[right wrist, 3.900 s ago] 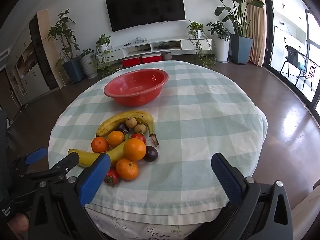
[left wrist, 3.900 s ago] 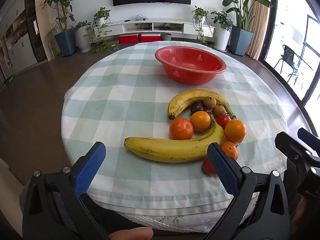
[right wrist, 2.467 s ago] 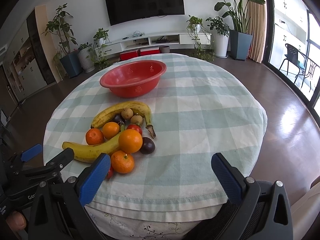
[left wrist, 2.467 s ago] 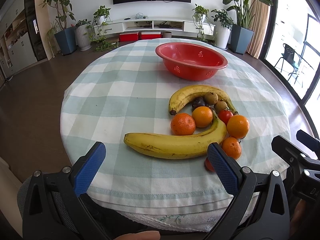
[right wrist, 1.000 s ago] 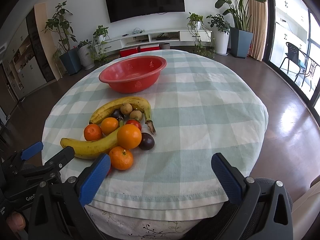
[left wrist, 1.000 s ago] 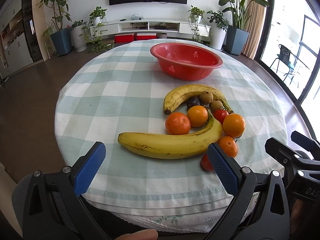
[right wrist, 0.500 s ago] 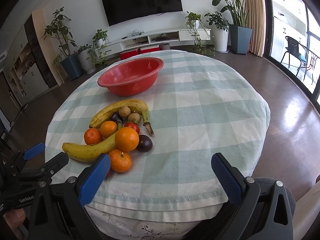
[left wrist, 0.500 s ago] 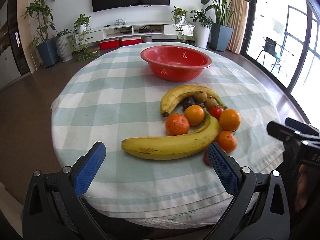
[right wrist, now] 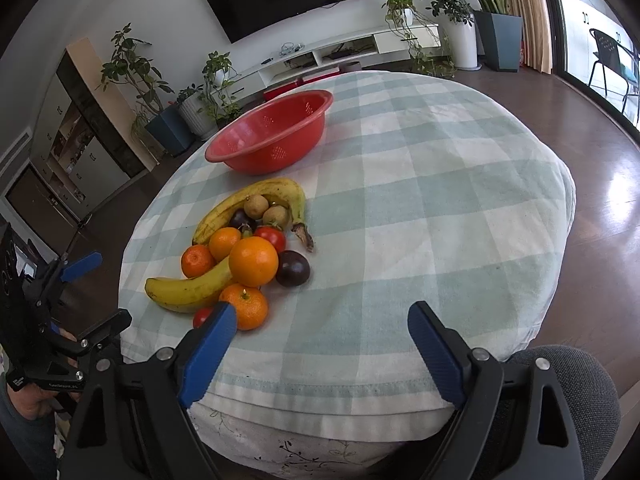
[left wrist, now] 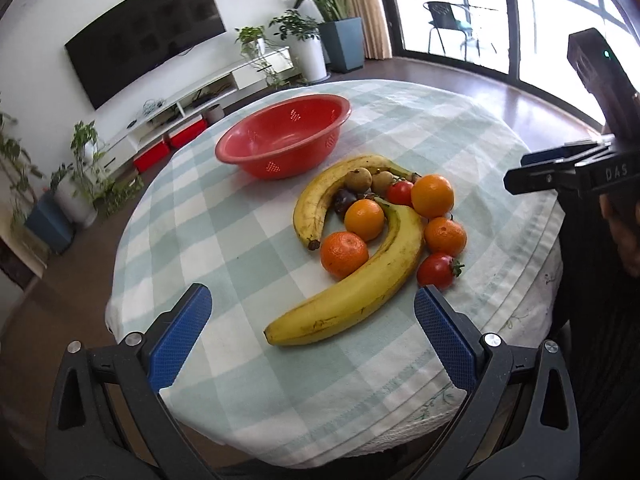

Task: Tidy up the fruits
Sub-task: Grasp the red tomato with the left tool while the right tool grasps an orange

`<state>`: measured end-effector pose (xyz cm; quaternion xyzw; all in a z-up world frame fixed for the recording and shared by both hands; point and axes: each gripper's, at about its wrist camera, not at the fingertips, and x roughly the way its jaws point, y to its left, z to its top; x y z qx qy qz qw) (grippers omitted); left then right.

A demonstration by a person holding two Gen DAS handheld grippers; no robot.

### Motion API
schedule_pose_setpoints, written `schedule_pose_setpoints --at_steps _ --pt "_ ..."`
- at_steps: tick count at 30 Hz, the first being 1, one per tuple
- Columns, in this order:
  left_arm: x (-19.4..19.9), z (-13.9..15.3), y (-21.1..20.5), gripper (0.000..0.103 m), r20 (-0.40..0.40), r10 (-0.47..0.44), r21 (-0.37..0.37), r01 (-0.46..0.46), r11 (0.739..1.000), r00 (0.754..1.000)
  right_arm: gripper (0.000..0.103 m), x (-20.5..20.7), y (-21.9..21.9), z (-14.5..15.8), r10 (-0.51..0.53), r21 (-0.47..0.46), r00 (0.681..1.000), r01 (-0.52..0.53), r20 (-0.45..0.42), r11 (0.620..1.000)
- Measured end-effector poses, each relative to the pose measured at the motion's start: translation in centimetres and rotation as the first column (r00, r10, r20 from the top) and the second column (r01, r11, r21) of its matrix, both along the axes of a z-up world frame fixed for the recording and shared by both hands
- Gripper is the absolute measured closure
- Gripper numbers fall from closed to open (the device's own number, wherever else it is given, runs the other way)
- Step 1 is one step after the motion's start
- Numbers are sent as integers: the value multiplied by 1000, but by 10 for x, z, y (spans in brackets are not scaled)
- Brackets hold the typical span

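A heap of fruit lies on the checked tablecloth (left wrist: 224, 240): two bananas (left wrist: 360, 280), several oranges (left wrist: 433, 195), tomatoes (left wrist: 436, 271), small brown fruits (right wrist: 256, 205) and a dark round fruit (right wrist: 293, 268). Behind the heap stands an empty red colander bowl (left wrist: 280, 140). My left gripper (left wrist: 312, 292) hovers open over the near table edge, and the long banana lies beyond its pads, untouched. My right gripper (right wrist: 322, 312) hangs to the right of the heap with its jaws closing on nothing. An orange (right wrist: 245, 306) lies just past its left pad.
The round table drops off close under both grippers. Each gripper appears at the edge of the other's view, the right one (left wrist: 560, 176) and the left one (right wrist: 80, 280). Beyond the table are a TV console, potted plants and a window wall.
The left wrist view has rolled, so the table now looks tilted. The right gripper's pads have drawn closer together and it has shifted a little toward the fruit.
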<state>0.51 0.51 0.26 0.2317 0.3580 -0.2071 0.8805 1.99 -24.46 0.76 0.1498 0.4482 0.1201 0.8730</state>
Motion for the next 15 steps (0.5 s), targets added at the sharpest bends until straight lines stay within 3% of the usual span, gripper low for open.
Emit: schedule_pose_setpoints --at_steps 6,12,14,15 --pt "43 4 -13 0 -105 -24 25 27 999 994 13 12 -10 -9 10 50 997 -7 -75 999" --pt "49 -18 -33 3 -173 -191 103 210 972 966 15 14 -12 -10 27 71 997 -23 -66 997" --pt "50 -29 -38 19 -202 -225 125 253 959 953 22 15 -10 -12 40 78 997 -35 -67 996" --pt "51 -33 -39 35 -222 -239 132 272 953 945 23 15 -8 -12 47 86 997 -41 -68 995"
